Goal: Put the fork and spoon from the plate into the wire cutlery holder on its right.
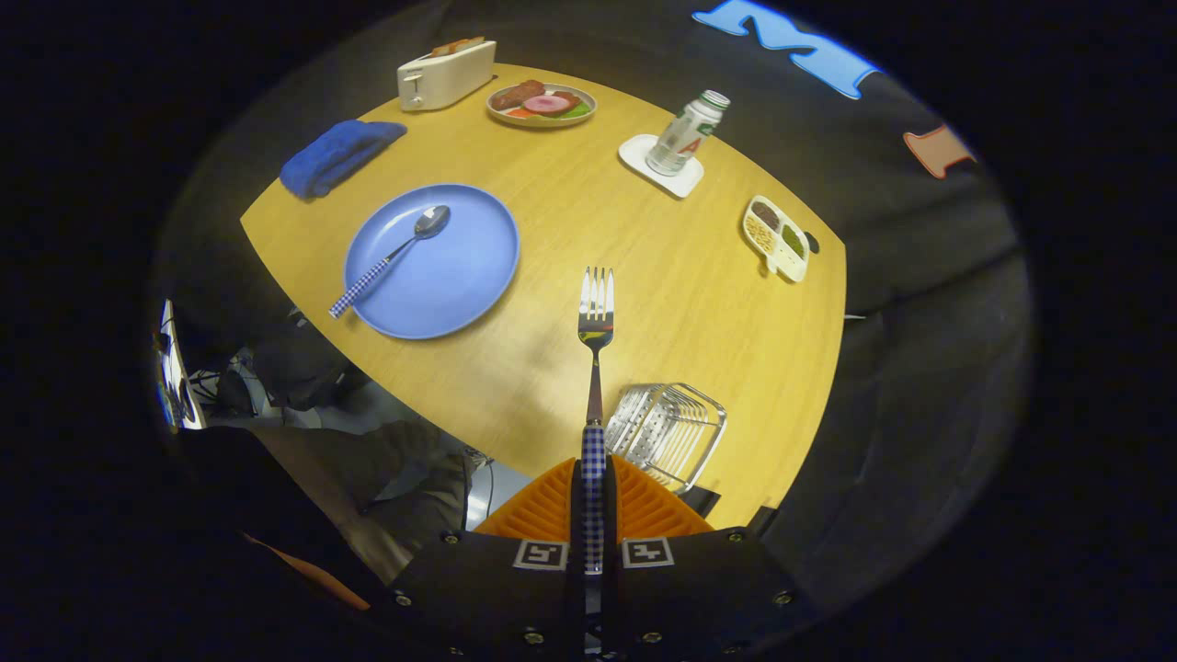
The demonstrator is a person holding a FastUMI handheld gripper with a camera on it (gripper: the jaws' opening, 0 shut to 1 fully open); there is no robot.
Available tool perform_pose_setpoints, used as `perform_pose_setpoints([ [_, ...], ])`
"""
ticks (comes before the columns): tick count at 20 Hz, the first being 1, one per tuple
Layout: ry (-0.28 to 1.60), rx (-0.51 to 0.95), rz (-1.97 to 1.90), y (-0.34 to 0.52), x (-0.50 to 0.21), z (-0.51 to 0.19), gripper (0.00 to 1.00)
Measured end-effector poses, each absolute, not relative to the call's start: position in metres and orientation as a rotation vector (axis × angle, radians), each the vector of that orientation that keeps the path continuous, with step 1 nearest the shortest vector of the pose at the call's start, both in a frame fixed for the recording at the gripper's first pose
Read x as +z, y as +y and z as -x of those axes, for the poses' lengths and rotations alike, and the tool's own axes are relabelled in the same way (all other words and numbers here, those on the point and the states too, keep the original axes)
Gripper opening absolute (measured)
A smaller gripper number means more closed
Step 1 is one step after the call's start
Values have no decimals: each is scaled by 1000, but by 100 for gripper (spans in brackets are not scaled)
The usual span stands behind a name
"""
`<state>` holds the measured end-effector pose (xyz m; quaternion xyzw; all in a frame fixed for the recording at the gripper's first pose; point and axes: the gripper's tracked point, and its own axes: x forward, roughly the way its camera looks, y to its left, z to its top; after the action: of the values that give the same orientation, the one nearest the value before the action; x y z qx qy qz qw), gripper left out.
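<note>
the gripper (pixel 594 478) has its fingers clamped on the fork (pixel 596 317) handle, tines pointing ahead, wire cutlery holder (pixel 666 432) just ahead to the right, empty, while the spoon (pixel 395 256) waits on the plate (pixel 460 276) beyond, left.

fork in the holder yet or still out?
Out. The gripper is shut on the fork by its checked handle, tines pointing ahead above the table; the wire holder sits just right of the fingers.
</note>
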<state>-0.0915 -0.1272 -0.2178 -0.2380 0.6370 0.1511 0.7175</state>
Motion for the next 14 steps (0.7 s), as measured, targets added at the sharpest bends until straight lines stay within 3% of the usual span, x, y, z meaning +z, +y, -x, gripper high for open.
perform_pose_setpoints([
  [14,1626,329,699,-216,-233,117,7],
])
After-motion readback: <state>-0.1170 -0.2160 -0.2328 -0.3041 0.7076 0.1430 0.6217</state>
